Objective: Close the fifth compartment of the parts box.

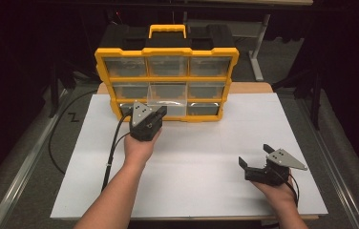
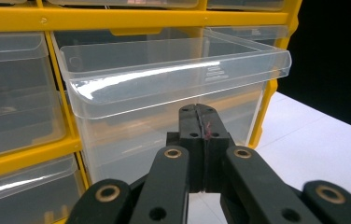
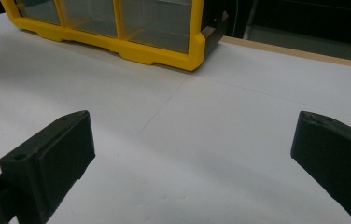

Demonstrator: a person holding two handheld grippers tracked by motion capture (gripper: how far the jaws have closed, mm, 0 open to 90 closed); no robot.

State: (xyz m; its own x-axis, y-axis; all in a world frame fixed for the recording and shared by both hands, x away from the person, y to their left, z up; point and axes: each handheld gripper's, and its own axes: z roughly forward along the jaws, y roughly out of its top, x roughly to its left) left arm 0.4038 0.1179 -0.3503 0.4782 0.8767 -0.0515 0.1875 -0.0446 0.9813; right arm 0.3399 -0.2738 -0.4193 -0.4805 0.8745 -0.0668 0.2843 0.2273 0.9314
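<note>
High view, left of centre: the left gripper (image 1: 154,116), held in the person's left hand (image 1: 139,145), has its jaws pressed together with nothing between them, just in front of a clear drawer (image 1: 167,98) pulled out from the middle row of the yellow organiser (image 1: 166,52) at upper centre. Left gripper view: the drawer (image 2: 173,77) juts toward the closed tips, near but apart. Lower right, the right gripper (image 1: 255,155) rests on the white table (image 1: 201,157), jaws spread wide and empty.
</note>
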